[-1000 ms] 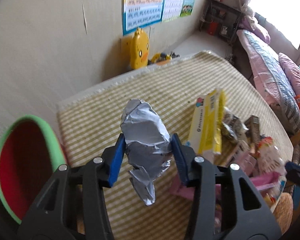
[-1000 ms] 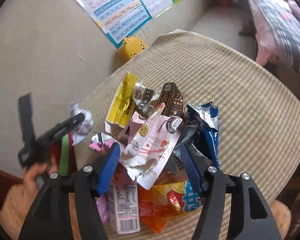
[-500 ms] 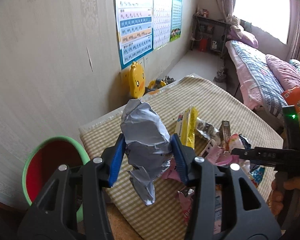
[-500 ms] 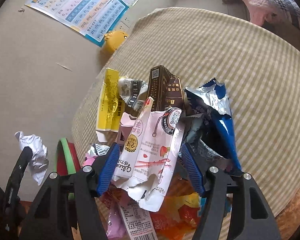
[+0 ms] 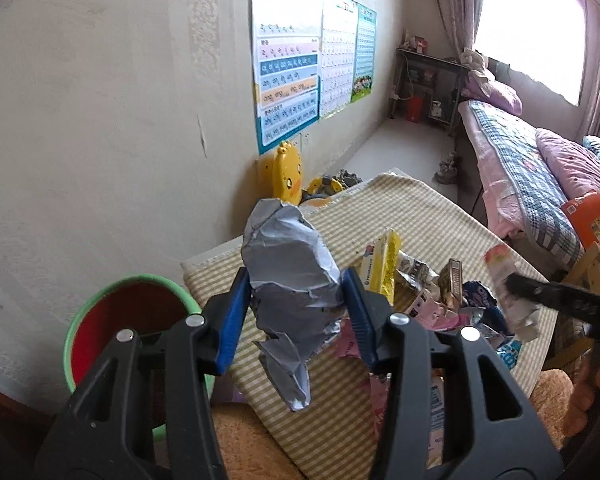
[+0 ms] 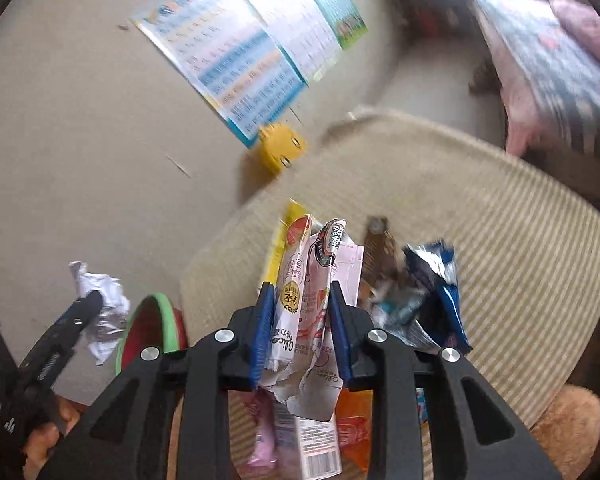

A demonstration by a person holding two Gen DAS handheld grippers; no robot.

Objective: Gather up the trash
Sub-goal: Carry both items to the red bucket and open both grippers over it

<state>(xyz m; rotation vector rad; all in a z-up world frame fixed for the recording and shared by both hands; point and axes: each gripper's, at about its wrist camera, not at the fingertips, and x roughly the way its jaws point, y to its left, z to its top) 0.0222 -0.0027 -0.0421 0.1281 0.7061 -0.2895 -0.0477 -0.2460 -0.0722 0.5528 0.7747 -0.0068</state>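
Note:
My left gripper (image 5: 296, 312) is shut on a crumpled silver foil wrapper (image 5: 292, 292), held above the near left corner of the checked table (image 5: 420, 216); the wrapper also shows in the right wrist view (image 6: 100, 304). A green bin with a red inside (image 5: 120, 328) stands below to the left, also seen in the right wrist view (image 6: 152, 328). My right gripper (image 6: 300, 320) is shut on a pink and white torn carton (image 6: 312, 292), lifted over a pile of wrappers (image 6: 420, 292). The carton also shows in the left wrist view (image 5: 504, 280).
The pile holds a yellow box (image 5: 380, 264), a brown carton (image 5: 454, 284) and blue packets (image 6: 444, 292). A yellow duck toy (image 5: 286, 172) stands by the wall under posters (image 5: 288, 80). A bed (image 5: 532, 184) lies at the right.
My left gripper with the foil wrapper has risen and pulled back towards the bin. My right gripper has closed tighter on the pink carton and lifted it off the pile.

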